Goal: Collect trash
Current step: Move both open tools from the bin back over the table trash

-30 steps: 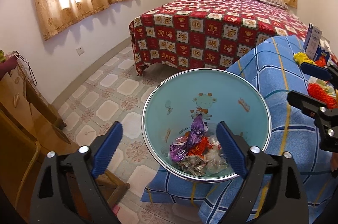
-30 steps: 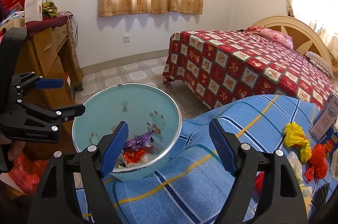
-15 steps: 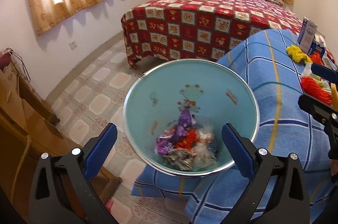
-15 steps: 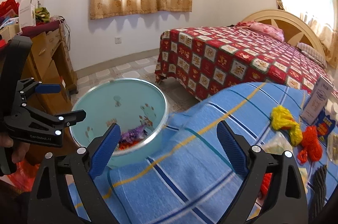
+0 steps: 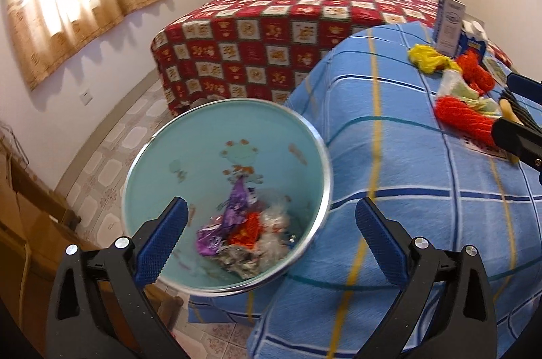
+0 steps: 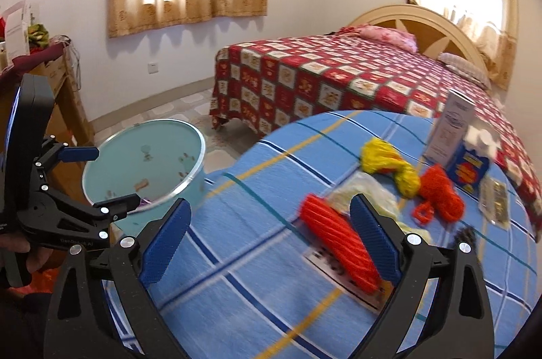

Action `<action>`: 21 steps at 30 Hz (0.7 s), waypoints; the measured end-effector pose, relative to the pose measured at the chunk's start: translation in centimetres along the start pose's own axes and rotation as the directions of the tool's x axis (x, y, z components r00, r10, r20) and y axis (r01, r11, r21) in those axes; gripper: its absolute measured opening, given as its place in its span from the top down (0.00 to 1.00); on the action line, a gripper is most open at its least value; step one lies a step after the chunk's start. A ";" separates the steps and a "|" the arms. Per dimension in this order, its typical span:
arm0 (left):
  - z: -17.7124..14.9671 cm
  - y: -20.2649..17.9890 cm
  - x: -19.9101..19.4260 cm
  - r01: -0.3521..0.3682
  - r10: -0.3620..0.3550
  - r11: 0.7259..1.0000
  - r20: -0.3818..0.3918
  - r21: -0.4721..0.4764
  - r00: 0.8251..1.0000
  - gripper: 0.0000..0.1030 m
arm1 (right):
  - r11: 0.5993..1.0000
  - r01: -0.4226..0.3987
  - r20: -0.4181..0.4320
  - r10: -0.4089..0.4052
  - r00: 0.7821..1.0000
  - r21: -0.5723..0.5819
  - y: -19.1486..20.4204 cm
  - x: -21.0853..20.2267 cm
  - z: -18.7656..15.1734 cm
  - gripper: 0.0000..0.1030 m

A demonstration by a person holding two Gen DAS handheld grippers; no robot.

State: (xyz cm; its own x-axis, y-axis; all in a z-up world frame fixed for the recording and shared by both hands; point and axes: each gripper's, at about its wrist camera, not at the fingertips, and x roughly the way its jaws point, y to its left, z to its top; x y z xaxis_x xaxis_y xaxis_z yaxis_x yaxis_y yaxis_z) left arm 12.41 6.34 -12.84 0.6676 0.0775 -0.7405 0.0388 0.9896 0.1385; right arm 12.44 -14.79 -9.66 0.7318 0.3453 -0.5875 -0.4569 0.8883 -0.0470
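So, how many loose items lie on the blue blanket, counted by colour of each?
Red mesh bundles: 2
Yellow bundle: 1
Pale clear bag: 1
Blue pack: 1
White carton: 1
Total: 6

- The left tool (image 5: 269, 238) hangs wide apart and empty over a light blue bin (image 5: 189, 162) holding crumpled wrappers (image 5: 242, 233).
- Beside it, a blue checked blanket (image 5: 389, 155) carries red netting (image 5: 462, 118) (blurred).

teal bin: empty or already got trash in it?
Partly filled. The teal bin holds a small heap of wrappers at its bottom, purple, red and clear, well below the rim.
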 end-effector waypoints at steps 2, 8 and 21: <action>0.2 -0.9 0.2 0.012 -0.012 1.000 0.003 0.013 1.000 0.06 | 1.000 0.025 -0.006 -0.025 1.000 0.009 -1.0 -0.7 -0.5 0.10; 1.0 -3.9 0.5 0.032 -0.033 0.998 0.020 0.056 0.999 0.06 | 0.992 0.105 -0.023 -0.103 0.994 0.069 -4.9 -2.9 -2.6 0.10; 3.8 -10.3 1.0 0.099 -0.106 0.987 0.056 0.126 0.993 0.06 | 0.925 0.295 -0.109 -0.276 0.955 0.238 -14.3 -6.1 -7.6 0.10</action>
State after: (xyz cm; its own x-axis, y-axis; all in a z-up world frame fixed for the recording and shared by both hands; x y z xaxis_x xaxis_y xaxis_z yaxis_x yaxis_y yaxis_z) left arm 15.47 -4.24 -12.48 0.7000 -0.0352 -0.7132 0.1981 0.9692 0.1466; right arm 10.63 -31.95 -11.53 0.7696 0.0515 -0.6364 -0.0868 0.9959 -0.0244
